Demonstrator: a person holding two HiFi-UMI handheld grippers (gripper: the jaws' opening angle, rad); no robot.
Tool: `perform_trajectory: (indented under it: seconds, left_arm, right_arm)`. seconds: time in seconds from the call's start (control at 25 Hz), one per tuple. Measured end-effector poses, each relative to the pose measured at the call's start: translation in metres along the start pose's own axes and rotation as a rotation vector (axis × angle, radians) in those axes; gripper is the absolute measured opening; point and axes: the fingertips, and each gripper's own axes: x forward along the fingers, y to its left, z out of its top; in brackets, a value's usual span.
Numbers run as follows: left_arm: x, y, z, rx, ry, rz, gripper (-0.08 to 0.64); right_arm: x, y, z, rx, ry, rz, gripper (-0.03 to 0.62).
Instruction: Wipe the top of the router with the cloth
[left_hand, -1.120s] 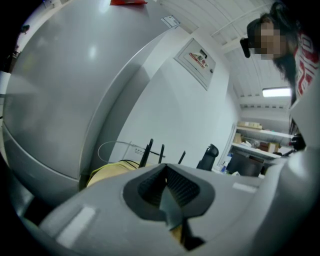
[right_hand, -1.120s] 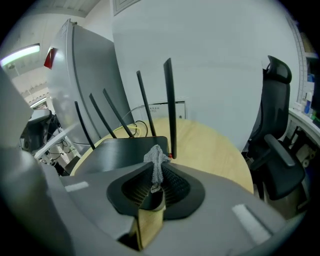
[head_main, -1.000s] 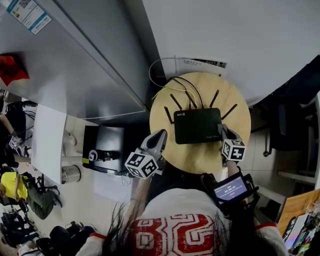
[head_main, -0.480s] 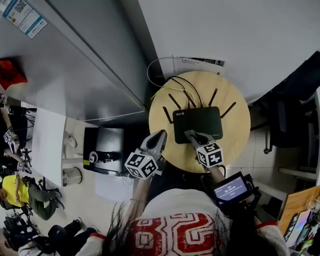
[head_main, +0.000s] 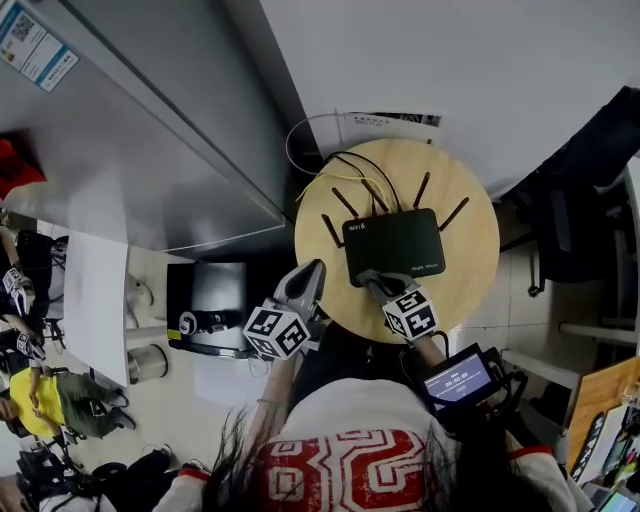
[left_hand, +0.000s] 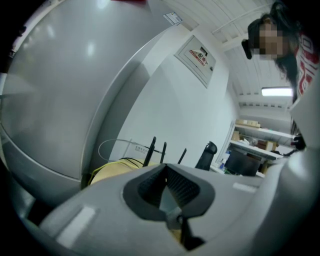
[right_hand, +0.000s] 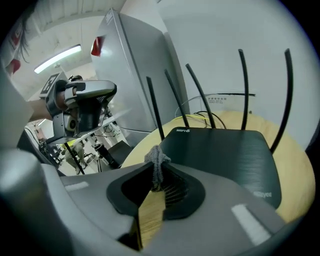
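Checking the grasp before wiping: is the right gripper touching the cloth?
Touching: the right gripper view shows the cloth pinched in the right gripper, jaws closed on it, a tuft poking out.

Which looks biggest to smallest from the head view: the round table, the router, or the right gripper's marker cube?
1. Round table
2. Router
3. Marker cube, even though it's nearest the camera.

One router (head_main: 393, 245), five antennas (head_main: 424, 189), one cloth (right_hand: 157, 160), one round table (head_main: 470, 275)

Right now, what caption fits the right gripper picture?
Right gripper pinching a grey cloth at a black router's near edge, on a round wooden table.
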Motion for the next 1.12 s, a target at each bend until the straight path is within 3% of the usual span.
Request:
perform_trajectory:
  seconds: [0.52,0.88,1.12]
  left_arm:
    - [0.021,-0.02,-0.01,-0.008,0.009,-0.051,-0.005]
    - [0.033,-0.028,-0.012,-0.006,0.009,-0.045,-0.005]
    - [0.04,-0.033,-0.015,-0.007,0.007,-0.025,-0.005]
  right_arm:
    - [-0.069,-0.096,-0.027,0.175,-0.06,-0.251,0.043]
    - [-0.1,-0.138,-0.038,0.224,-0.082,-0.332,0.043]
    - [-0.119,-0.169,-0.021,0.232,-0.156,-0.361,0.043]
